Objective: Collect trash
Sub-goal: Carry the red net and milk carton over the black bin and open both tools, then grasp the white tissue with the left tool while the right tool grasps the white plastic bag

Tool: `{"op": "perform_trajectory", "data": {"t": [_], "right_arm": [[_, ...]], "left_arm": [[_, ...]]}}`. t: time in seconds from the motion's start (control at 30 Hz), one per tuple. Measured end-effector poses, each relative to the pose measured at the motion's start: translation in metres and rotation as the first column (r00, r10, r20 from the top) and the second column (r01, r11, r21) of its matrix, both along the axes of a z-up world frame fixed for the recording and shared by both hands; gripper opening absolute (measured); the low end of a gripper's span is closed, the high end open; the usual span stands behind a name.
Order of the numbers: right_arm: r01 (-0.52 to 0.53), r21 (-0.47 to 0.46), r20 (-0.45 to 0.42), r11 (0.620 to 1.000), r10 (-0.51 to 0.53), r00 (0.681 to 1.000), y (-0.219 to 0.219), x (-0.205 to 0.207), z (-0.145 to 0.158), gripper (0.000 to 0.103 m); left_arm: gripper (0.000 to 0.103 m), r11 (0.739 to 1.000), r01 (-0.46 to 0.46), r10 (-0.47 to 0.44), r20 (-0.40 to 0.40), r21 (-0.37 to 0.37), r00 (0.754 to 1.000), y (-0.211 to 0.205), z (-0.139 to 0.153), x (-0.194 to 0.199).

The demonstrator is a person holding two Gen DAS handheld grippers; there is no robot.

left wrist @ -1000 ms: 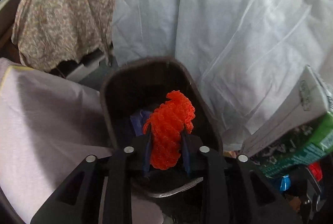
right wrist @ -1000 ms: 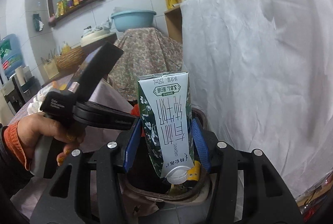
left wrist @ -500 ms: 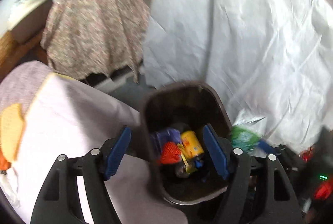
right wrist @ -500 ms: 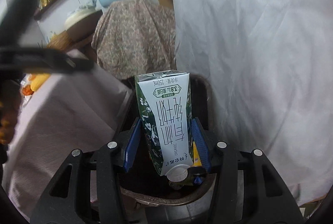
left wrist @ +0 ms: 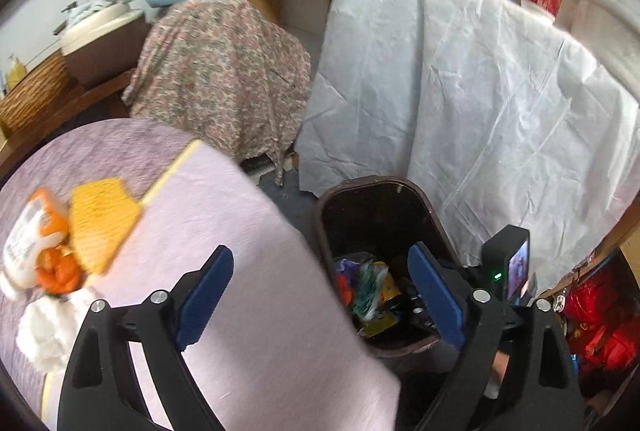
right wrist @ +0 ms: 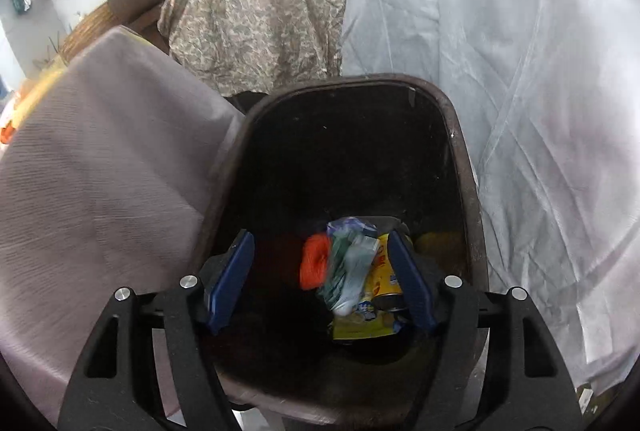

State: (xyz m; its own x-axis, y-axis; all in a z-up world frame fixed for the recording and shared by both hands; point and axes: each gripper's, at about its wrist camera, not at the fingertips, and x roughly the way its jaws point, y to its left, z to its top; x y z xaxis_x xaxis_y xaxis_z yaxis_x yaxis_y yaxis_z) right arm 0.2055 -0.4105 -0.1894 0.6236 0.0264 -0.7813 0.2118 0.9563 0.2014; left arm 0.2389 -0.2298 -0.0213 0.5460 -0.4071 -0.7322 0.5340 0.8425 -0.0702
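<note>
A dark brown trash bin stands on the floor beside the table; it also shows in the left wrist view. Inside lie an orange net, a green-and-white milk carton, blurred, and a yellow can. My right gripper is open and empty right above the bin. My left gripper is open and empty over the table edge, left of the bin. On the table at the left lie a yellow sponge-like piece, a white-and-orange bottle and crumpled white paper.
The table has a pale lilac cloth. A white sheet hangs behind the bin, a floral cloth covers something further back. Red packages sit at the right. The right gripper's body shows beside the bin.
My right gripper opened and the milk carton dropped into the bin. My left gripper, which had let the orange net fall, has pulled back and left over the table.
</note>
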Motion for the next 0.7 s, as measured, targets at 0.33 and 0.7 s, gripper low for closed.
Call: {"op": "perform_trajectory", "data": {"t": [0.33,0.7], "right_arm": [[-0.058,-0.037,0.142,0.998,0.062,0.988,0.045,-0.043,0.075,0.073],[-0.363,0.023,0.266,0.931,0.345,0.9,0.161,-0.045,0.154,0.073]], "left_arm": [[0.092,0.984,-0.154,0.159,0.057,-0.09,0.986,0.144,0.012,-0.048],[0.091,0.933,-0.353,0.355,0.015,-0.064,0.935,0.281,-0.016,-0.052]]}}
